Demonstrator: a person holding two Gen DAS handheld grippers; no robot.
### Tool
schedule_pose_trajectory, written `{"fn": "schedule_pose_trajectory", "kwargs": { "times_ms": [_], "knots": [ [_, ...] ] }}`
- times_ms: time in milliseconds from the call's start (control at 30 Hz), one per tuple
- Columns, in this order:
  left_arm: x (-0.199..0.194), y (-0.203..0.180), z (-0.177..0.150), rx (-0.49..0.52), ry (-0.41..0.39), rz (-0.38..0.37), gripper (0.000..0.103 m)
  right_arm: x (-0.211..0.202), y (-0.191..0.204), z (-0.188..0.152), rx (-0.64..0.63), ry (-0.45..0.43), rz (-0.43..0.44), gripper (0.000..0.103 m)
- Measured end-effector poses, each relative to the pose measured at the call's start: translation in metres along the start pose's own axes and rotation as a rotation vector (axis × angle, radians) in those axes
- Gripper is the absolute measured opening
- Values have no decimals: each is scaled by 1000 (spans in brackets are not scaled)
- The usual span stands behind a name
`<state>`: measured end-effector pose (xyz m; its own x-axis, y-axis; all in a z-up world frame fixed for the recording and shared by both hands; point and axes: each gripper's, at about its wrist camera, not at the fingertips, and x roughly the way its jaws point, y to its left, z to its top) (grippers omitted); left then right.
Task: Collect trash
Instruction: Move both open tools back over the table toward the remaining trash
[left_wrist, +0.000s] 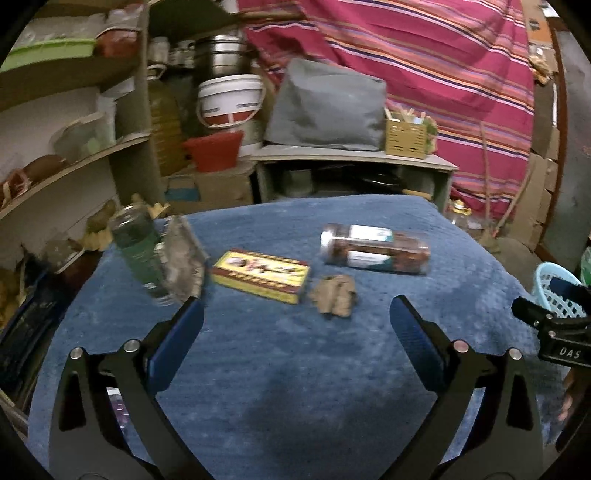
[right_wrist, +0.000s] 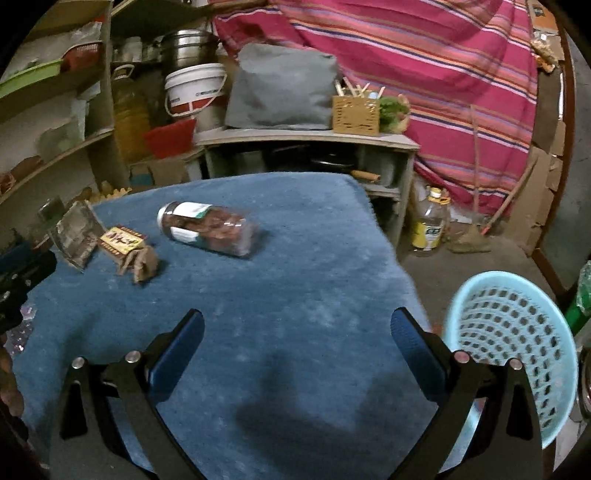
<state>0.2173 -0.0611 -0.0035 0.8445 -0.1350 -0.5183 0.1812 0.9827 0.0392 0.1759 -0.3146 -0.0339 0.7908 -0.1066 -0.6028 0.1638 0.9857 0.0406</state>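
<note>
Both grippers hover above the blue fuzzy cloth covering the tabletop (left_wrist: 295, 369), each with its blue-padded fingers spread apart and holding nothing: the left gripper (left_wrist: 295, 306) and the right gripper (right_wrist: 297, 319). Ahead lie a crumpled brown paper scrap (left_wrist: 334, 295), a flat yellow-and-red carton (left_wrist: 260, 275), a clear plastic jar on its side (left_wrist: 375, 249) and a crinkled silver wrapper (left_wrist: 184, 258). A light-blue perforated plastic basket (right_wrist: 513, 332) sits beside the tabletop's right edge.

Blue-covered table (left_wrist: 280, 369) — jar (left_wrist: 375, 249), box (left_wrist: 260, 275), crumpled paper (left_wrist: 334, 295)
</note>
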Motion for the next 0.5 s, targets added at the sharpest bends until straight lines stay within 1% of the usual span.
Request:
{"fn": "schedule_pose_trajectory", "kwargs": {
  "times_ms": [167, 300, 500],
  "knots": [
    [4, 29, -5, -18, 13, 42, 97, 11, 26, 2, -31, 4, 8, 99],
    [9, 48, -10, -43, 28, 62, 98, 17, 37, 4, -20, 5, 25, 99],
    [21, 63, -18, -56, 59, 84, 98, 31, 52, 10, -1, 19, 41, 99]
  ]
}}
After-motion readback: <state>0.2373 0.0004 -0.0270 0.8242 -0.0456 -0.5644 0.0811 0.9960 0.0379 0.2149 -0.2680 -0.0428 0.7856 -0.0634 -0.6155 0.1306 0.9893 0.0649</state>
